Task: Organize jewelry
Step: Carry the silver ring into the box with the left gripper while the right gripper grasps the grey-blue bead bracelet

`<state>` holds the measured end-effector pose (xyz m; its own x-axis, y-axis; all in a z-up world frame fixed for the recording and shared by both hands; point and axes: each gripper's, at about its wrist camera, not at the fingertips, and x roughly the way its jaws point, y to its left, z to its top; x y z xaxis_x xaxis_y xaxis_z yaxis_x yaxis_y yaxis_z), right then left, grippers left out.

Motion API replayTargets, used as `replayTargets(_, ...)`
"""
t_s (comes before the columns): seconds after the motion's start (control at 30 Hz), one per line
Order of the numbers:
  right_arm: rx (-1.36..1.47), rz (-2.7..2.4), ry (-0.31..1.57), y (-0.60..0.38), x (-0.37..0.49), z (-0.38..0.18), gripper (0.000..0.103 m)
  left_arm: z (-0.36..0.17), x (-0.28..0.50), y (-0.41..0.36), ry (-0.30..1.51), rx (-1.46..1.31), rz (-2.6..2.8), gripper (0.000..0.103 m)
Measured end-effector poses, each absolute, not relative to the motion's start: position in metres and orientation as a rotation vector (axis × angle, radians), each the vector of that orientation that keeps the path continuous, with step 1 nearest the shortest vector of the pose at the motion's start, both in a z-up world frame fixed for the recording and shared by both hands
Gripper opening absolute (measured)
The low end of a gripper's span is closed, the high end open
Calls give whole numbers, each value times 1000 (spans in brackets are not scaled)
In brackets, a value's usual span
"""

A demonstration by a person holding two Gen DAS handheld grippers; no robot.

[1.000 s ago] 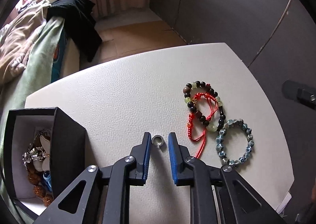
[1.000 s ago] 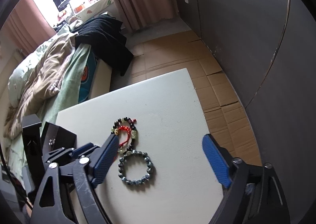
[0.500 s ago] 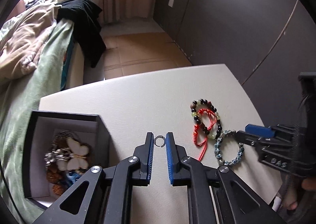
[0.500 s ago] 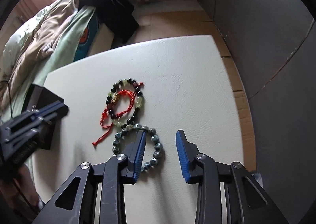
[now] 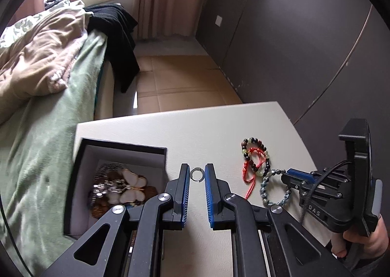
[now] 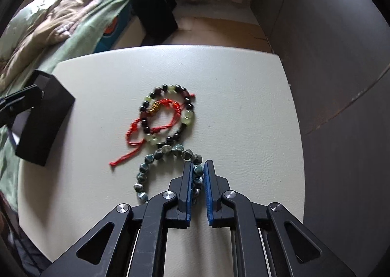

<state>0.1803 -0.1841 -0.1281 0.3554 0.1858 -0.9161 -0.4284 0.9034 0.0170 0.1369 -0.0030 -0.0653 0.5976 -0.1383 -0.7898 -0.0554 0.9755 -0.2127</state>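
My left gripper (image 5: 197,174) is shut on a small silver ring (image 5: 197,175) and holds it above the white table (image 5: 207,130), just right of the open black jewelry box (image 5: 117,152), which holds a butterfly piece and beads. My right gripper (image 6: 198,170) is shut on the blue-green bead bracelet (image 6: 156,155) at its right side, low on the table; it also shows in the left wrist view (image 5: 288,174). A dark bead bracelet (image 6: 187,113) with a red cord bracelet (image 6: 136,128) across it lies just beyond.
The black box (image 6: 46,116) stands at the table's left edge. A bed with a green blanket (image 5: 48,118) and black clothing lies left of the table. Dark wall panels (image 5: 304,33) rise on the right, with brown floor behind.
My left gripper closed on the ring and lifted it toward the box. My right gripper came down and closed from wide open onto the blue-green bracelet.
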Motion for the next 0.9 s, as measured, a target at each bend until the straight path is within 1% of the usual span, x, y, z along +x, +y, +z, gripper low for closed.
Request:
replayTargets(0.27, -13, 557, 1060, -188, 170, -85, 10, -47, 123, 27, 882, -259, 2, 13)
replayTargets(0.5, 76, 647, 989, -164, 161, -66, 10, -42, 114, 66, 861, -346, 53, 13)
replayTargets(0.73, 98, 704, 950, -148, 151, -55, 11, -40, 107, 83, 888, -407, 43, 13)
replayTargets(0.9, 99, 731, 949, -133, 148, -56, 11, -45, 101, 84, 957, -411, 11, 13)
